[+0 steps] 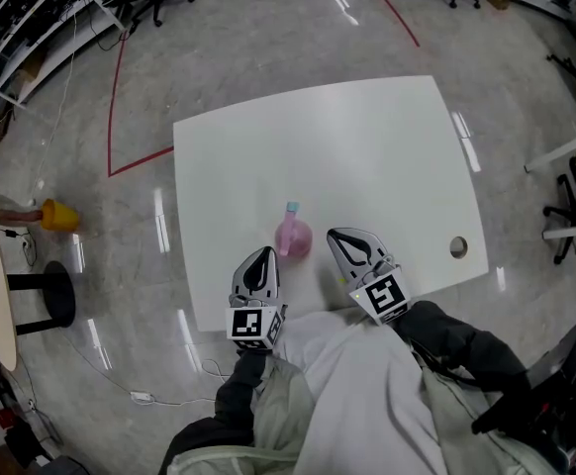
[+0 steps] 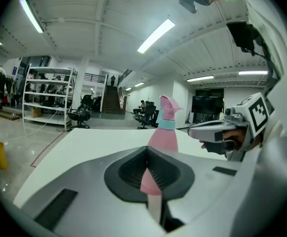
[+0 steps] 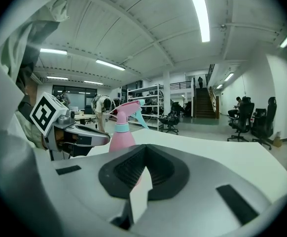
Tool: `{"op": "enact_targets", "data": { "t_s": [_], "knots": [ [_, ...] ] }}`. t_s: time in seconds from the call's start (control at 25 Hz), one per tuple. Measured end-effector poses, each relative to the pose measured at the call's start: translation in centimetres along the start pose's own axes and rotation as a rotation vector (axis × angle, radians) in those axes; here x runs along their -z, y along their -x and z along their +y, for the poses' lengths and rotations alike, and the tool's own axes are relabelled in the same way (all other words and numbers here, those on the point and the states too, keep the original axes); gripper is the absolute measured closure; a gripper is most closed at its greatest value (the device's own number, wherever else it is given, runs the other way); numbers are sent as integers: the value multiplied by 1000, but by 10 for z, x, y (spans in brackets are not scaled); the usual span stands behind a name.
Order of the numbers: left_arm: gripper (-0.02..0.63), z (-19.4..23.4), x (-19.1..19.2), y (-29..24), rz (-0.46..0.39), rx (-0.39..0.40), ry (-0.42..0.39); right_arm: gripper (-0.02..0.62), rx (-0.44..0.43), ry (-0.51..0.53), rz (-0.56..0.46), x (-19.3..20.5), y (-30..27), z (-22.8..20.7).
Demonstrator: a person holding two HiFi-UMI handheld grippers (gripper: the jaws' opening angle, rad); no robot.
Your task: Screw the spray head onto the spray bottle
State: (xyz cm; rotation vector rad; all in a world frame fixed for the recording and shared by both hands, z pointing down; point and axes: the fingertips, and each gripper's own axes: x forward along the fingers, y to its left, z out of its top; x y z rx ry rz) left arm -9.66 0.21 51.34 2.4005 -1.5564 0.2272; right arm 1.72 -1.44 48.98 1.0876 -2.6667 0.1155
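A: Whereabouts, the spray bottle (image 1: 293, 236)?

B: Upright on the white table (image 1: 367, 146), near the front edge, between the two grippers and touching neither.

A: And the claws?

B: Pressed together on nothing, the left gripper (image 1: 264, 255); likewise clamped and empty, the right gripper (image 1: 337, 237). Both aimed at the bottle, one from either side.

A: And the spray head (image 2: 169, 105)?

B: Already seated atop the neck, with the teal collar (image 3: 121, 128) just beneath (tight or loose, impossible to say from here).

A: Handling?

B: Probably light, thin plastic. Smooth, rounded pink body, so likely slippery and a little springy under a squeeze. Easy to tip, too, given the tall head over a small base.

A: Where to take hold?

B: Best across the broad lower body with one claw, firmly but without crushing. Then across the collar or the stiff head with the other, for turning. Not by the trigger or nozzle: likely to flex or slip.
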Motion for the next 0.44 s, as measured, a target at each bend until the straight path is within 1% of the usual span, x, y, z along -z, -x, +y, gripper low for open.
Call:
{"op": "enact_targets", "data": {
  "t_s": [0.32, 0.44],
  "knots": [
    [601, 1, 2, -1, 3, 0, 7, 601, 7, -17, -12, 8, -3, -2],
    [601, 2, 1, -2, 3, 2, 9, 601, 6, -16, 1, 7, -4, -3]
  ]
}}
